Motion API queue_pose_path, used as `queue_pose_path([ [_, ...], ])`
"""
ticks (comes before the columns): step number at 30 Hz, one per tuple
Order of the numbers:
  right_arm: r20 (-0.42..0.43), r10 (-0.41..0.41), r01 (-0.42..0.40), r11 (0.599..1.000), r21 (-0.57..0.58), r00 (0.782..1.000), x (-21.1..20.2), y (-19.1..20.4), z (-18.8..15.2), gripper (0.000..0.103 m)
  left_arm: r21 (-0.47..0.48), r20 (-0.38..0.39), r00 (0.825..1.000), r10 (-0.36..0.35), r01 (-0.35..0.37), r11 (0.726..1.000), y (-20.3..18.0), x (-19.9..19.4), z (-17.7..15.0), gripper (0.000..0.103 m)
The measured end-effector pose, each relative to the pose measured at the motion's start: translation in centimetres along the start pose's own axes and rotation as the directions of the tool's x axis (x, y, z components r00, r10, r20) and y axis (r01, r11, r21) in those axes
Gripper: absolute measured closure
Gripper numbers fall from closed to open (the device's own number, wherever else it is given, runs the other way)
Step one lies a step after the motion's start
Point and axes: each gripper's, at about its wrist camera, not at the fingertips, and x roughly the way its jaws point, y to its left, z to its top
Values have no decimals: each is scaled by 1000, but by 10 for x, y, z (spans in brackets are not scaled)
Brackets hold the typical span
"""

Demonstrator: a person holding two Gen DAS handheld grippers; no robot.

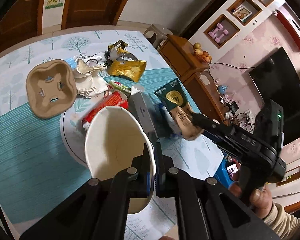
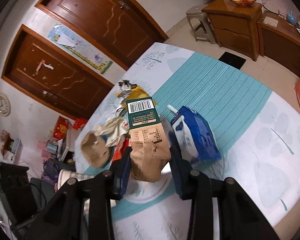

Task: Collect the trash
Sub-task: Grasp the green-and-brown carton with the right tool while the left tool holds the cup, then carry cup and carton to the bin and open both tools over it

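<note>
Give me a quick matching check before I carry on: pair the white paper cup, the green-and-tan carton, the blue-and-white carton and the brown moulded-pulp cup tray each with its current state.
Things:
1. white paper cup
2. green-and-tan carton
3. blue-and-white carton
4. brown moulded-pulp cup tray

States:
A. lying on the table beside the right gripper's fingers, not gripped
B. rim pinched by the left gripper
C. lying open side up at the far left of the pile
D. crumpled end between the right gripper's fingers

Pairs: 1-B, 2-D, 3-A, 4-C
</note>
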Motion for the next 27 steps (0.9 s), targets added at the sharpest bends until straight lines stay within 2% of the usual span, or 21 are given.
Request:
queue_pose_path([
  [7,-62,41,-45,996,-78,997,-56,-16,-40,66,12,29,999,34,-34,999,-41,-22,-42,102],
  [14,-147,27,-52,984,-171,989,-107,-55,-90,66,10,43,996,78,-78,997,-97,-32,-108,102],
  [20,-188,9,-62,959,-278,982,-149,-81,-122,66,28,60,988,144,-146,989,-148,-37,-176,102],
  [27,-229,-7,-75,935,-346,973,-183,-111,-162,66,10,9,983,183,-183,983,-180,-23,-239,102],
])
